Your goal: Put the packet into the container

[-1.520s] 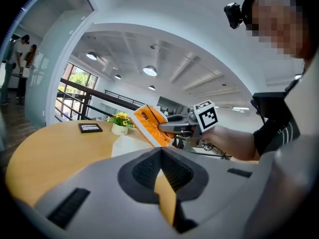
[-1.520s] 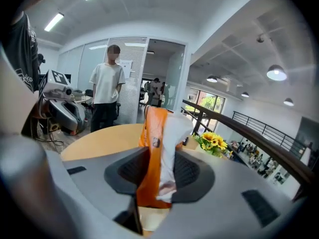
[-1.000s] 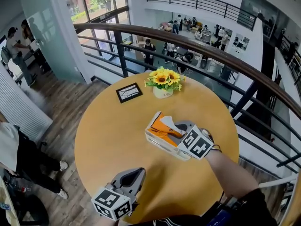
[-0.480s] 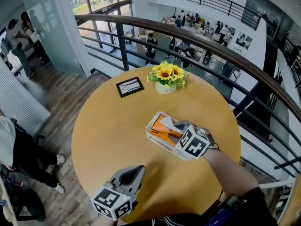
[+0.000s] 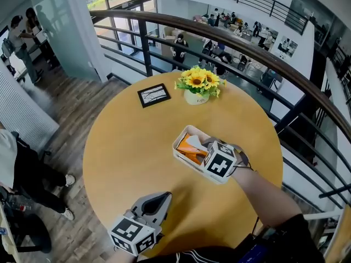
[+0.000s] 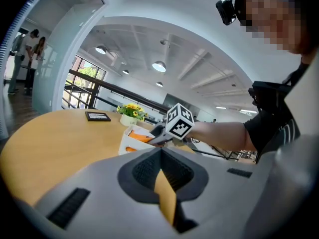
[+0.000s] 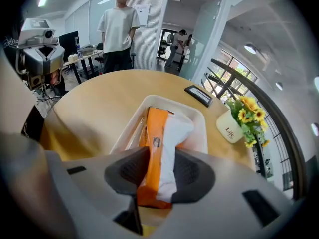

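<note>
An orange and white packet is pinched between the jaws of my right gripper, which is shut on it. The packet's far end reaches down into the white rectangular container. In the head view the container sits mid-table, with the packet inside it and the right gripper over its near right corner. My left gripper hangs over the table's near edge, jaws together and holding nothing. The left gripper view shows the left gripper pointing towards the container.
A white pot of sunflowers and a small black frame stand at the far side of the round wooden table. A curved railing runs behind it. A person stands beyond the table in the right gripper view.
My right gripper with the packet has edged slightly further over the container. The left gripper has stayed in place.
</note>
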